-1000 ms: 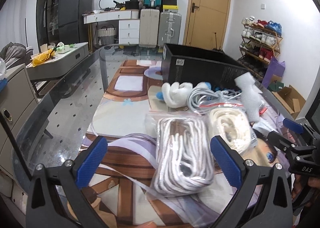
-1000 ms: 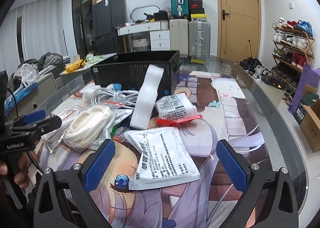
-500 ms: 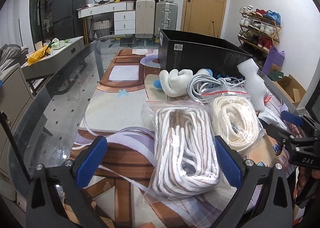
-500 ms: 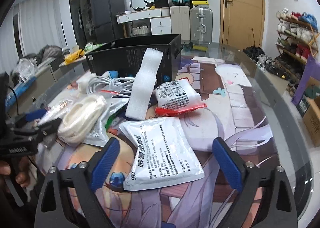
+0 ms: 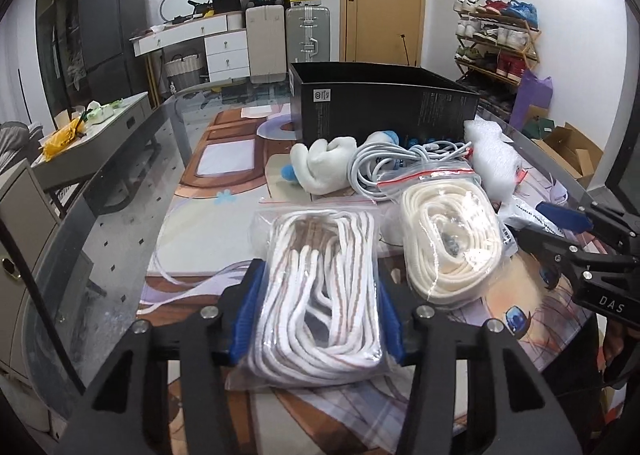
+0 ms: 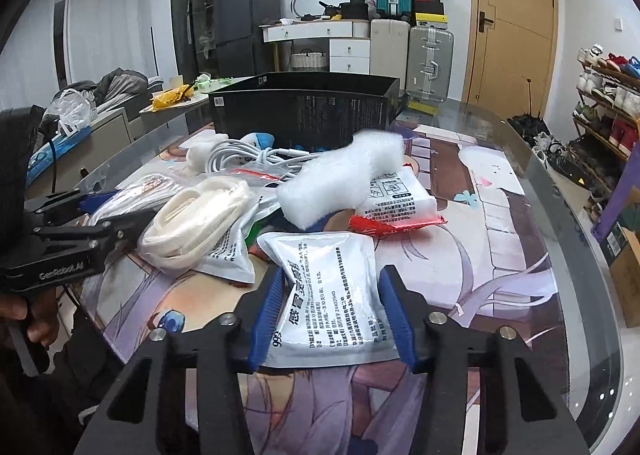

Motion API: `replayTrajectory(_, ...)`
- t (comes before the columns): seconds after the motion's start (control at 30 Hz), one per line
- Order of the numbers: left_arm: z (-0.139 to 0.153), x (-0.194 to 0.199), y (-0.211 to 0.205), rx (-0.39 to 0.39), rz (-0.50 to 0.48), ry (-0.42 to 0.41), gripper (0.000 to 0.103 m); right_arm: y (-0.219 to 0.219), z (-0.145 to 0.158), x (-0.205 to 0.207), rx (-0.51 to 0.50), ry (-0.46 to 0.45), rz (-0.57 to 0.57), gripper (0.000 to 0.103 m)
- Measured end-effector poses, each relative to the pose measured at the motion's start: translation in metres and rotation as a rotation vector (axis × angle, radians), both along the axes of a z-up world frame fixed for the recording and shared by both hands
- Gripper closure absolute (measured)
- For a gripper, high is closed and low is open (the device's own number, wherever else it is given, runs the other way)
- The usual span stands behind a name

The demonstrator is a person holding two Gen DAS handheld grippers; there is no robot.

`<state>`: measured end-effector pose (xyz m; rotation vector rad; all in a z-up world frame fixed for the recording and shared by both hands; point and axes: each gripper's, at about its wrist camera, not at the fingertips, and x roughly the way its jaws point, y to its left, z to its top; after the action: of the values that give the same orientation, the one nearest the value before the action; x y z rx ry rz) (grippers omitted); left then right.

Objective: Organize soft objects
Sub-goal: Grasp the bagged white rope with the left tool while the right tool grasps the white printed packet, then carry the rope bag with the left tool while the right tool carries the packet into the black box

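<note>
A zip bag of white rope (image 5: 320, 255) lies on the printed mat, and my left gripper (image 5: 318, 315) is closing on it, blue pads pressing both sides of the bag. A silver-white medicine pouch (image 6: 332, 279) sits between the pads of my right gripper (image 6: 332, 311), which is closing too and buckles the pouch's edges. Behind are a bag of cream rope (image 5: 444, 235), a white plush toy (image 5: 324, 167), a coiled grey cable (image 5: 384, 163), a white foam strip (image 6: 340, 175) and a red-edged packet (image 6: 396, 203).
An open black box (image 5: 384, 103) stands behind the pile. The glass table's curved edge (image 6: 568, 239) runs along the right, and a person's hand (image 6: 24, 319) holds the left gripper's handle. Suitcases, drawers and a shoe rack line the far walls.
Both grippers' jaws have come in from wide open onto their items, the left on the rope bag and the right on the pouch. The foam strip has tipped lower and looks blurred.
</note>
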<state>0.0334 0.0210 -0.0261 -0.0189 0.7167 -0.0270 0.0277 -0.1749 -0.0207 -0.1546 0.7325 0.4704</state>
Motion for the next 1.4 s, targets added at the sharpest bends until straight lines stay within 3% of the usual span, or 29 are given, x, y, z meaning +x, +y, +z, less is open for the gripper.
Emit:
replayTrajectory(0.33,0.007,-0.006,0.010,-0.079,0.009,-0.024,0.061,-0.006,0.007,-0.009,0.030,-0.036,-0.013,0.067)
replayTrajectory(0.97,0.030,-0.009,0.018,-0.096,0.026,-0.093,0.061,-0.014,0.037,-0.023,0.110,-0.120,-0.023,0.068)
replayTrajectory(1.4,0.057,0.011,0.006,-0.095,-0.019,-0.144,0.061,-0.010,0.062,-0.003,0.167,-0.126,-0.036,0.068)
